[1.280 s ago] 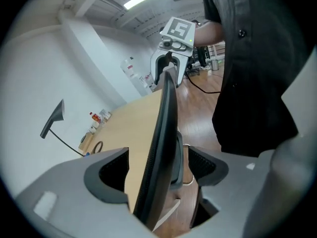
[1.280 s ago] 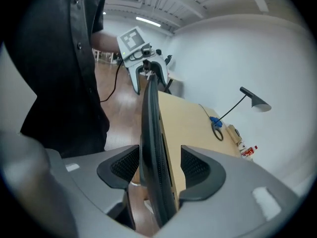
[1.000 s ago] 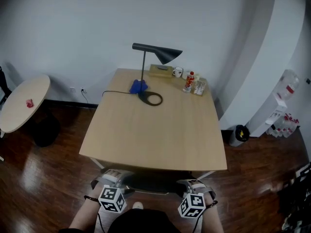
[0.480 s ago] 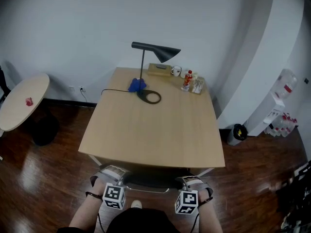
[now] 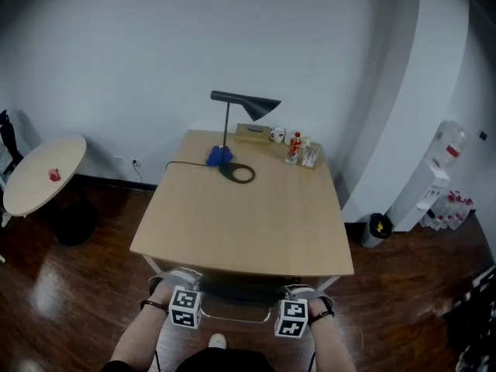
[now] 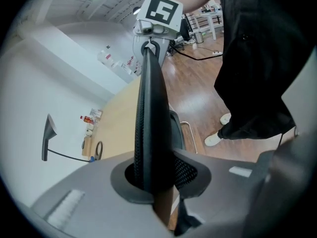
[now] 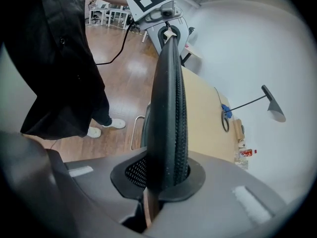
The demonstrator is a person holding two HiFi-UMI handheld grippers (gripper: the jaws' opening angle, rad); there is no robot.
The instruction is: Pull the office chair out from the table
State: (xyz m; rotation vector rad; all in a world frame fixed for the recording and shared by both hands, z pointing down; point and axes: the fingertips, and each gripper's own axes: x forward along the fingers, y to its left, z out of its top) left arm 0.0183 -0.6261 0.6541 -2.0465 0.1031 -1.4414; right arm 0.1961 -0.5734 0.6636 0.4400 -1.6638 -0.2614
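The office chair [image 5: 232, 291] stands pushed in under the near edge of the table [image 5: 232, 231]; only its dark seat and the top of its backrest [image 6: 151, 128] show from the head view. The backrest is thin, black and of mesh, and its upper rim runs from one gripper to the other.

The left gripper [image 6: 153, 182] pinches this rim near its left end; its jaws have just been closing and the rim sits between them, pressed by the pads. The right gripper [image 7: 166, 180] does the same near the right end; its jaws have also just been closing on the rim. Both grippers point steeply down.

The table is of light wood and rectangular; at its far side stands a black desk lamp [image 5: 242, 105] with a ring base, and its cable [image 5: 186, 163] runs to the left edge. Beside the lamp are a white mug [image 5: 277, 135] and a red bottle [image 5: 294, 147]. A round side table [image 5: 39, 180] stands well apart at the left; a water dispenser [image 5: 434, 180] is at the right, by the wall. The floor [image 5: 70, 316] is dark wood.
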